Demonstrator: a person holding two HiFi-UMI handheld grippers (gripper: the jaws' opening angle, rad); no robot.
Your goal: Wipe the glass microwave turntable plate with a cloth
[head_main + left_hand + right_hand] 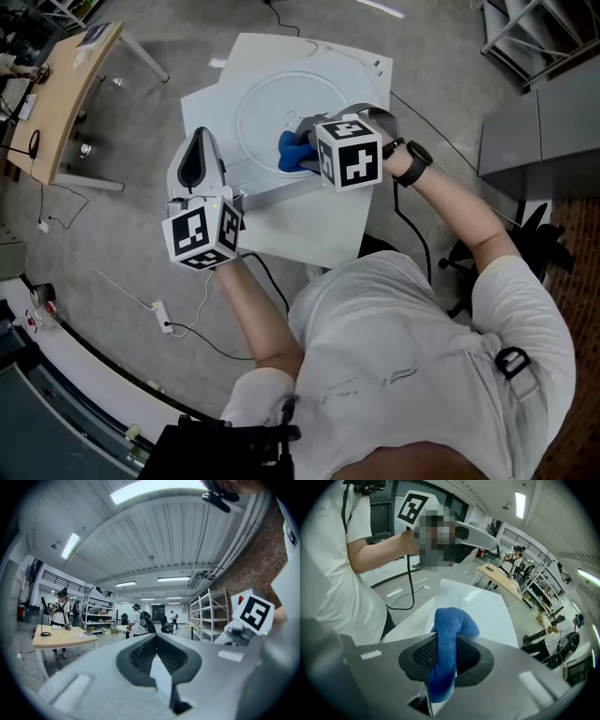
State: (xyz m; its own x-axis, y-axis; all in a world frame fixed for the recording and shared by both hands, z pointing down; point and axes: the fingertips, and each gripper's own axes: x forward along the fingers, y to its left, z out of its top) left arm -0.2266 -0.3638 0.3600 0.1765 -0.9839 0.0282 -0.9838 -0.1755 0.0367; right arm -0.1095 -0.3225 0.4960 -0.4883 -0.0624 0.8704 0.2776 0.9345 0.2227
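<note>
Looking down in the head view, the glass plate (281,103) lies on the white table (309,225). The right gripper (307,141) holds a blue cloth (291,153) at the plate's 6 o'clock part, and the left gripper (199,150) stands off the rim at 8 o'clock. Only the left gripper view shows those jaws closed together, empty, aimed at the ceiling (154,536). The right gripper view alone shows its jaws clamped on the cloth.
</note>
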